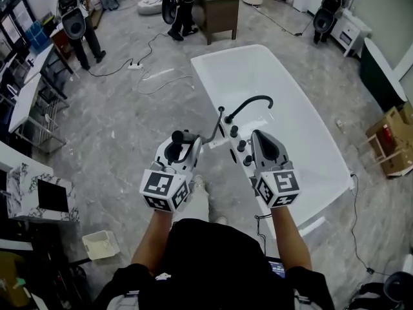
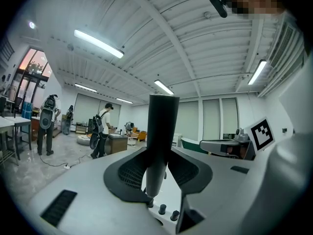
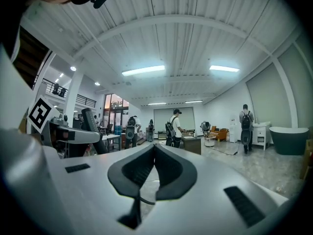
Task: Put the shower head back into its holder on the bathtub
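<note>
Here, shower head [image 2: 162,126] in left tool [image 1: 189,141], bathtub [image 1: 303,121] ahead

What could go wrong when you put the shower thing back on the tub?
1. The left gripper grips the shower head only by its smooth dark handle, so it might slip or twist.
2. Its hose bends right beside the black tap and the knobs on the bathtub rim, and could snag there.
3. The shut right gripper looks close to those knobs and might bump one.
</note>
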Tool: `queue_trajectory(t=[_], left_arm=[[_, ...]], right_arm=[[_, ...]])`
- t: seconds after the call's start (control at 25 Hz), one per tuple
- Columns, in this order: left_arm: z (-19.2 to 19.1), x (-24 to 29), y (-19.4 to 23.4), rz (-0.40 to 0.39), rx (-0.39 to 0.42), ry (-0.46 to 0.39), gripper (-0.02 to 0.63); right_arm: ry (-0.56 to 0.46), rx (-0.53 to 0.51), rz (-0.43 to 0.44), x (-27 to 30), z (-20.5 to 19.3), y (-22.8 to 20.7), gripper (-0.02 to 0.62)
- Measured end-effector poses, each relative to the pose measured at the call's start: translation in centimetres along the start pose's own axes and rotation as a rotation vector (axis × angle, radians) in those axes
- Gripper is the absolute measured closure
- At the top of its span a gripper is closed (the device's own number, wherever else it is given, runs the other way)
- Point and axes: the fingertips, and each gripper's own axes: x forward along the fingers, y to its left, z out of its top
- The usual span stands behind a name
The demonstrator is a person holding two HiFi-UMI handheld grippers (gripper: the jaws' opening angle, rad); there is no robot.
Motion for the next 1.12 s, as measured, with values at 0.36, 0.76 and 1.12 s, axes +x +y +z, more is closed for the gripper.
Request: queue_trajectory(t=[0.36, 0.76, 1.12], left_arm=[[0.2, 3.4, 1.8, -0.005, -0.012, -0.007, 0.46], [0.6, 10.1, 6.5, -0.021, -0.029, -0.004, 0.46], [3.1, 17.4, 12.7, -0.074, -0.036, 0.004, 0.462]], right_arm=[[0.0, 0.002, 0.011, 3.5, 0.1, -1.2, 0.577], [0.018, 0.012, -0.004, 11.0, -0.5, -3.7, 0.577], [0.022, 0.009, -0.02, 20.7, 1.1, -5.2, 0.577]])
